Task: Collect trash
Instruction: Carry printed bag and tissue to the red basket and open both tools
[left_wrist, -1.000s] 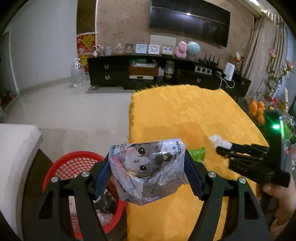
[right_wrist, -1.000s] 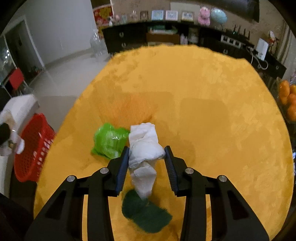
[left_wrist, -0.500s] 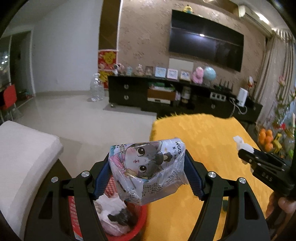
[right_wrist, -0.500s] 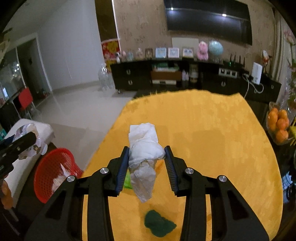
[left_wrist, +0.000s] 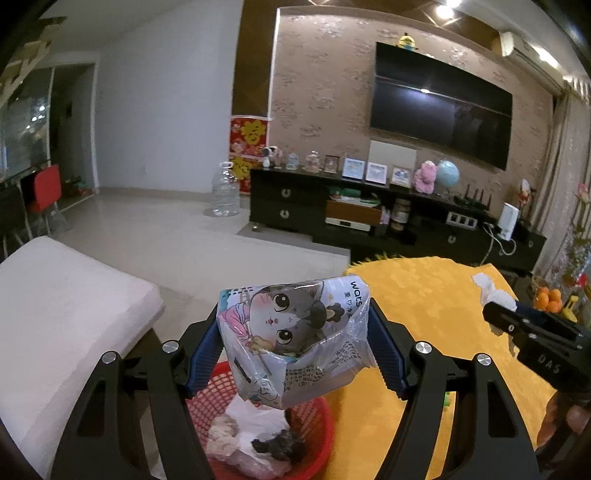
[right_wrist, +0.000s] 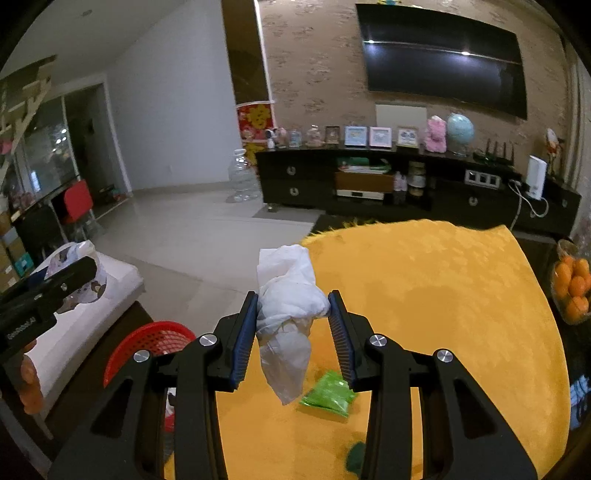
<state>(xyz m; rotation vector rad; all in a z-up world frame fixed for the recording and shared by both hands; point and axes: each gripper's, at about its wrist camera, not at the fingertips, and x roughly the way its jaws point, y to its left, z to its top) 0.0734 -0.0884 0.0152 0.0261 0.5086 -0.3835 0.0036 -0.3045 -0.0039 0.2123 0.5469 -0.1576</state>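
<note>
The left gripper (left_wrist: 295, 347) pinches a crumpled cat-print wrapper (left_wrist: 291, 332) between its blue pads, jaws set wide around it. The wrapper hangs above the red basket (left_wrist: 317, 439), which sits low at the near left of the yellow table (left_wrist: 436, 295). Inside the basket lie white and pinkish scraps and a dark lump. A white cushion (left_wrist: 62, 317) lies to the left of the basket.

The right gripper (right_wrist: 291, 332) clamps a wad of white tissue (right_wrist: 286, 306), jaws narrower, the tissue's tail drooping below the pads. It is held over the near left part of the table. On the cloth beneath, a green wrapper (right_wrist: 328, 395) lies just right of the tissue's tail, and a dark green scrap (right_wrist: 356, 456) lies nearer, partly hidden by the gripper's right finger.

From the right view the left gripper appears at the left edge, wrapper in its grip, above the cushion and basket. A bowl of oranges (right_wrist: 572, 291) stands off the table's right side. A dark TV cabinet (right_wrist: 406, 184) runs along the far wall.
</note>
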